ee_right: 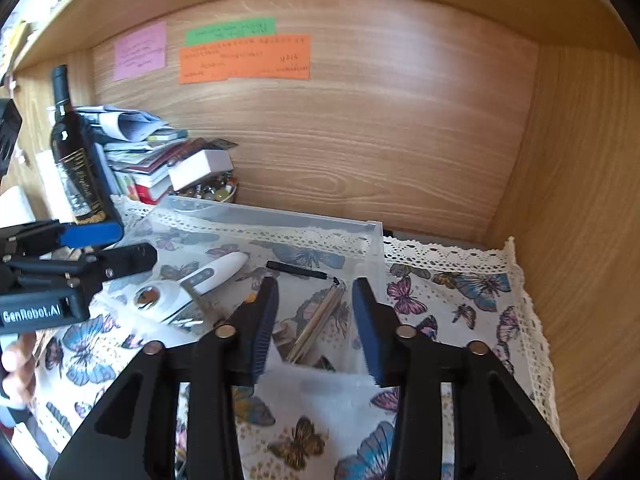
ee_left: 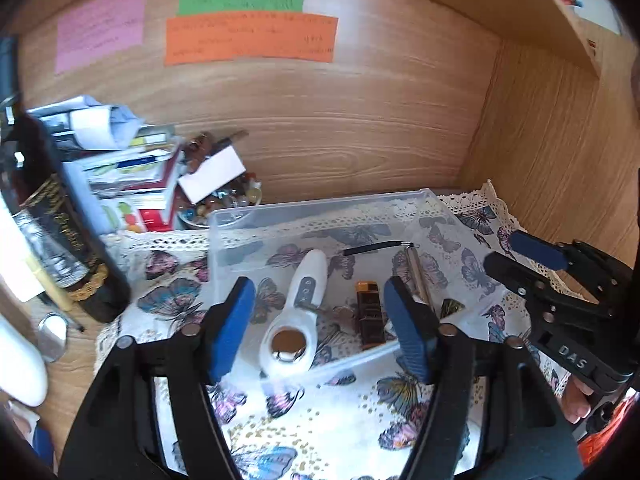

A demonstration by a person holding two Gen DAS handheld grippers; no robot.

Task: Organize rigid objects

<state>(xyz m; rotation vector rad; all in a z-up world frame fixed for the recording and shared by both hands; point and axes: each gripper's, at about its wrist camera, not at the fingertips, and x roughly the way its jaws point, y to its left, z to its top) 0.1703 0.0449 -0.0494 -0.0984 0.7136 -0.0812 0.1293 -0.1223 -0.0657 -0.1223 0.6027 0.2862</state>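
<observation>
Both tools, left point(ee_left: 320, 328) and right point(ee_right: 316, 328), gape empty above clear bin point(ee_left: 320, 208).

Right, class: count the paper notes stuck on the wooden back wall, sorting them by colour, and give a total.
Pink rectangular paper note: 1
Green paper strip note: 1
Orange paper note: 1
Total: 3
</observation>
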